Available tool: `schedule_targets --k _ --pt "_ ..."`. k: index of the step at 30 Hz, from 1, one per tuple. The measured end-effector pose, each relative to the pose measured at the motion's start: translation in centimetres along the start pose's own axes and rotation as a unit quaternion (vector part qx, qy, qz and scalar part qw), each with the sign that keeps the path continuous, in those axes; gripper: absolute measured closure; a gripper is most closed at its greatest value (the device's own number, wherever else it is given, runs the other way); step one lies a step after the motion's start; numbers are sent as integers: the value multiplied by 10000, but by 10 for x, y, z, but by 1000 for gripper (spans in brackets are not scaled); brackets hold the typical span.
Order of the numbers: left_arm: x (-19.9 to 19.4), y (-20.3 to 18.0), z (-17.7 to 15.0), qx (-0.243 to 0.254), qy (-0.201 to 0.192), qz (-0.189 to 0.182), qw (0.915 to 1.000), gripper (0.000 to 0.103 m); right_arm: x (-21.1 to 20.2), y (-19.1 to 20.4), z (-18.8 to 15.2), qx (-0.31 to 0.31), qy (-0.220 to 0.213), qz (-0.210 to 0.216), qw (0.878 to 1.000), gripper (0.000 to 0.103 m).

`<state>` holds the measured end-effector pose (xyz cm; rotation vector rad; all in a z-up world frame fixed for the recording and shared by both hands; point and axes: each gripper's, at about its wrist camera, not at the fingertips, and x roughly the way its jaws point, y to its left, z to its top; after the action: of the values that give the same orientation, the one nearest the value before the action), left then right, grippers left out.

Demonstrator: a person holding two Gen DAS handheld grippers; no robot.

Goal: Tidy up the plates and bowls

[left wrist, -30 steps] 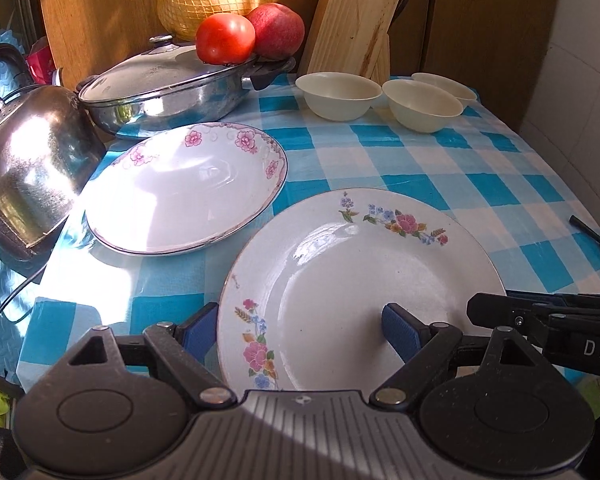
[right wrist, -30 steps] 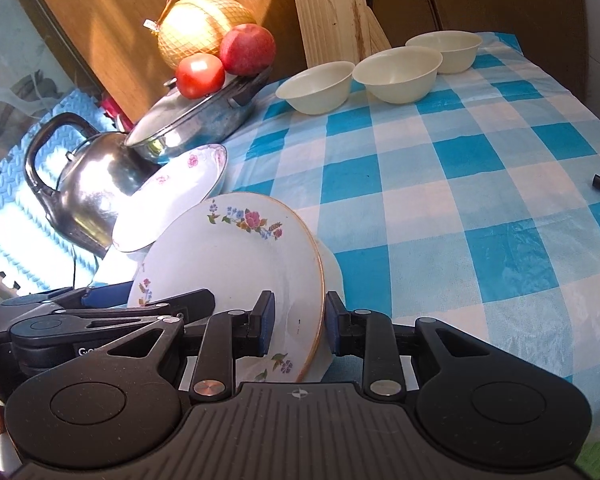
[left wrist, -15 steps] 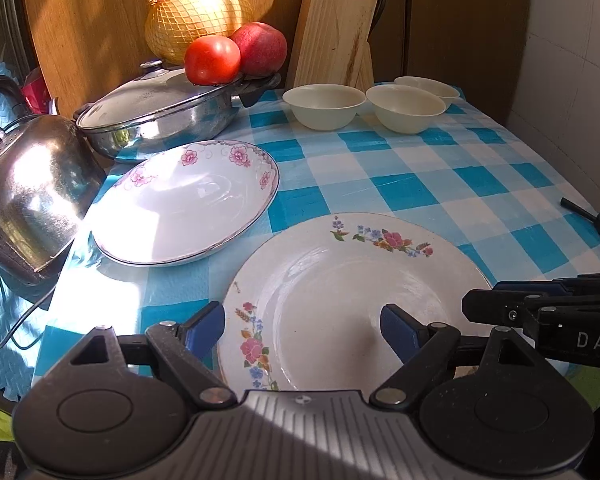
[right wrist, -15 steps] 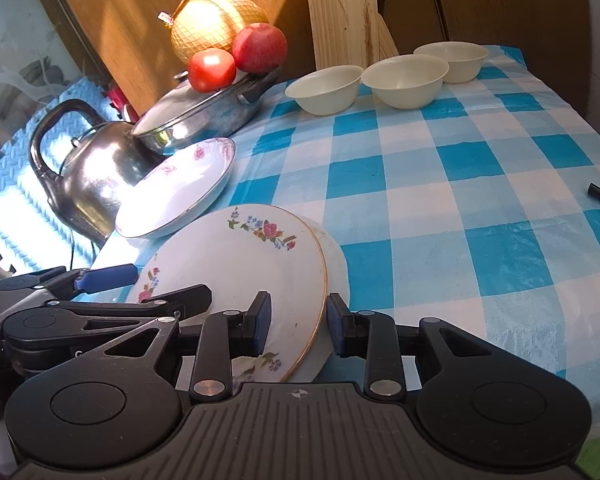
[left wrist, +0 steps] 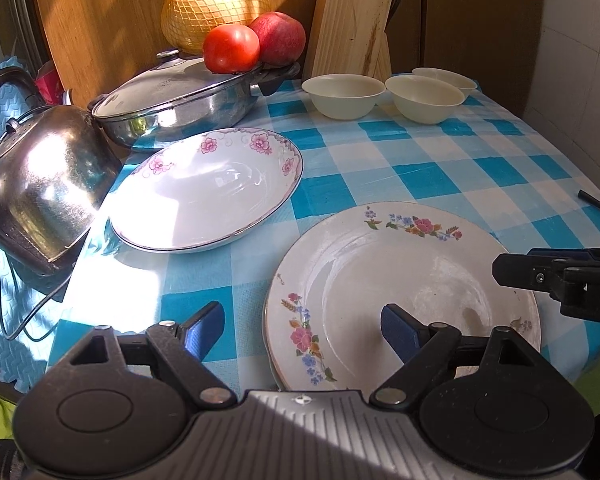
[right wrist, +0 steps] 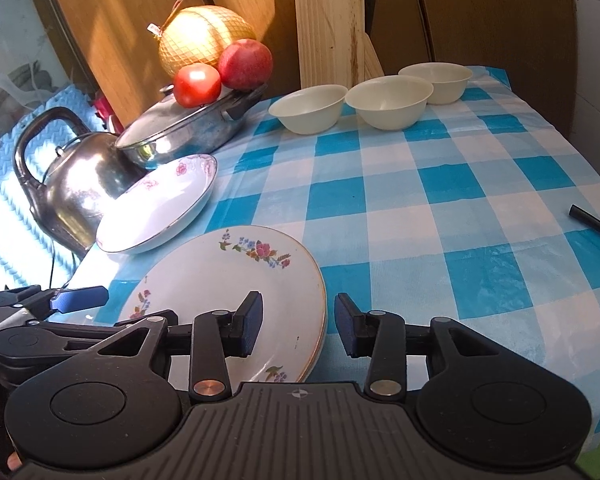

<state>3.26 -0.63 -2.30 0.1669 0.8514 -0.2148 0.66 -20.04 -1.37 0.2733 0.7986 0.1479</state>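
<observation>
Your left gripper [left wrist: 302, 330] and right gripper [right wrist: 298, 326] both gape empty — the round, glossy flower-painted ceramic plate [left wrist: 400, 280] lies flat on another plate.

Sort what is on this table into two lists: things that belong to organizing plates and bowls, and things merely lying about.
Belongs to the job: stacked flowered plates; pink-flowered deep plate; three cream bowls.

Lying about: kettle; lidded pan; tomato; apple; netted pomelo; knife block.
</observation>
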Motion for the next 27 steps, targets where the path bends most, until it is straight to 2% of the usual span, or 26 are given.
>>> schedule_targets --k 6,11,16,27 --pt "6 -1 -1 -64 168 -225 9996 22 5 1 -1 -21 111 -37 9999 52" --pt "7 -6 0 -56 182 -398 9990 20 13 -1 -5 91 406 80 9991 52" --pt "10 -9 4 -85 218 -388 9990 19 16 -6 -4 279 504 189 9982 57" --pt "31 -27 30 -145 281 -282 9991 17 24 -19 12 389 549 -29 9977 62"
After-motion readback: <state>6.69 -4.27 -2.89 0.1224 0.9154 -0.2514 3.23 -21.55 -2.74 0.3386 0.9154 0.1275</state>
